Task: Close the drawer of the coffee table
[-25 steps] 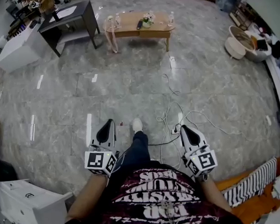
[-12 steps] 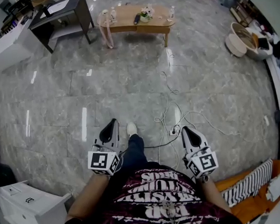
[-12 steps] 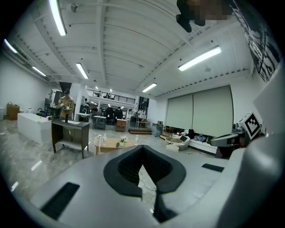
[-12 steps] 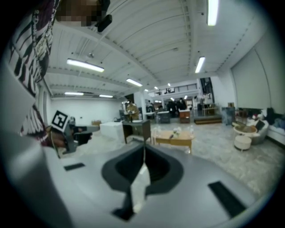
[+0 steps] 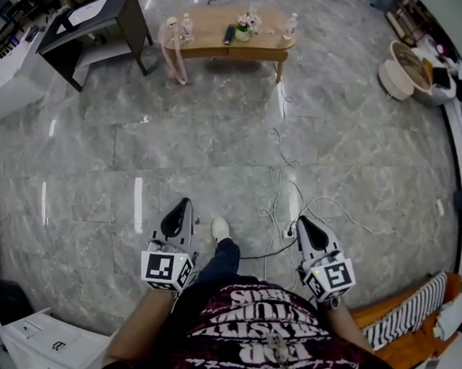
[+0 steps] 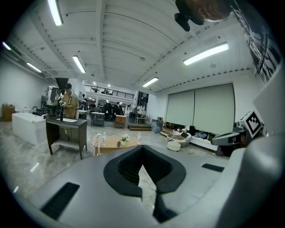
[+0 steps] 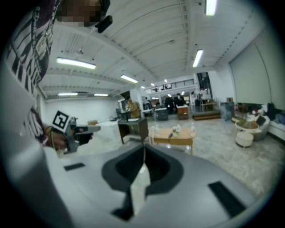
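Grey marble floor fills the head view, and the coffee table (image 5: 228, 45) stands at its far edge, well apart from the person. Its drawer is too small to make out from here, so whether it hangs open cannot be told. Judging by that gap, nothing of the closing is done yet: the floor must be crossed, the drawer front found, then pushed in.

The left gripper (image 5: 182, 205) has its jaws pressed together with nothing between them. The right gripper (image 5: 304, 222) is the same, jaws together and empty. Both point out over the floor toward the table, with a white shoe (image 5: 220, 228) between them and loose cables (image 5: 296, 202) trailing across the floor beside the right one.

On the table top, one clear bottle (image 5: 186, 24) stands toward the left end and another (image 5: 292, 24) toward the right end; what they hold cannot be told. Between them sit a small potted plant (image 5: 243, 31) and a dark remote-like bar (image 5: 229, 35). Near the floor's right edge lies a round pale basket (image 5: 397, 67), its contents too small to name.
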Motion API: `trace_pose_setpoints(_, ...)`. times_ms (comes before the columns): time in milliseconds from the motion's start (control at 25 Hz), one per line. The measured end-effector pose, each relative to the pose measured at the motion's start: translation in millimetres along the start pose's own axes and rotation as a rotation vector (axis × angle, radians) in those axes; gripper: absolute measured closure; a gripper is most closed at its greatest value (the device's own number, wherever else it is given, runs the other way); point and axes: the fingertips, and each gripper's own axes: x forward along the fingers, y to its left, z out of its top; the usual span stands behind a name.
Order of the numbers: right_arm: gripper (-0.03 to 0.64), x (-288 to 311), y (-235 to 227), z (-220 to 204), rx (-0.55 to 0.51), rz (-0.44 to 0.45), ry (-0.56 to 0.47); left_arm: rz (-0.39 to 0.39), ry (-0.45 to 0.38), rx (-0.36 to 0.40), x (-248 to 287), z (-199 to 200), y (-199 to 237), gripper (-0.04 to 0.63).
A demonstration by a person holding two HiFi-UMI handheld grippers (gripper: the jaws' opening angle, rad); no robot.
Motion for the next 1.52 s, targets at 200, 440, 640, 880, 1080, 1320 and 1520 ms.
trace_pose_setpoints(200, 0.581, 42, -8, 21, 0.012, -0.02, -0.007, -0.009, -0.005, 0.009, 34, 19, 33, 0.572)
trace_pose_setpoints(440, 0.581, 73, -12, 50, -0.024, -0.058, -0.021, -0.048, -0.047, -0.011, 72, 44, 59, 0.571)
trace_pose_setpoints(640, 0.581, 81, -8, 77, -0.098, -0.07, -0.026, -0.077, -0.087, -0.025, 86, 57, 65, 0.572)
trace_pose_setpoints(880, 0.581, 88, -8, 101, -0.12, -0.078, -0.025, -0.093, -0.101, -0.054, 85, 60, 68, 0.572)
trace_pose_setpoints(1080, 0.581, 104, 4, 104, -0.14, -0.019, -0.02, -0.022, -0.086, -0.093, 80, 52, 90, 0.571)
trace_pose_setpoints(1320, 0.581, 138, 19, 105, -0.141, 0.055, -0.037, 0.045, -0.103, -0.036, 70, 67, 119, 0.571)
trace_pose_setpoints(1520, 0.581, 159, 18, 103, -0.105, 0.065, -0.039, 0.06, -0.06, -0.014, 70, 60, 131, 0.572)
